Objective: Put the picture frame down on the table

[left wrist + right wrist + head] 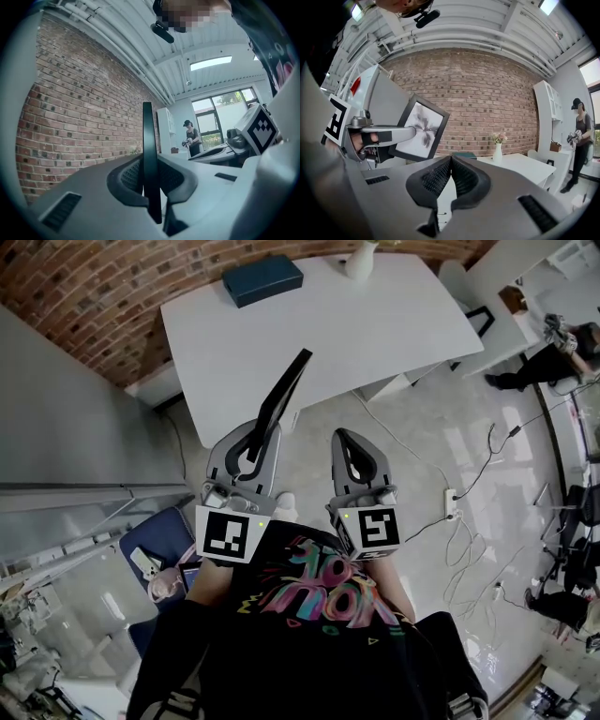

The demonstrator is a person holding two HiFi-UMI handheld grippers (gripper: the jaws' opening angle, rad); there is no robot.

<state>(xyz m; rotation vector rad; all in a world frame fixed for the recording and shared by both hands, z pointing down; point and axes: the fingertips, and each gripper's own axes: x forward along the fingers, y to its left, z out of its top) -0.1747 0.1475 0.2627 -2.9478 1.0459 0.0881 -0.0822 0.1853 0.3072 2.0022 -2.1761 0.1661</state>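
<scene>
Now your left gripper (265, 432) is clamped on the edge of the picture frame (284, 390), holding it tilted in the air before the white table (375, 334). Your right gripper (343, 437) hangs beside it, jaws together, empty.

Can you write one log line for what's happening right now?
left gripper: shut on frame | right gripper: shut, empty | frame: held in air near table, not yet down
</scene>
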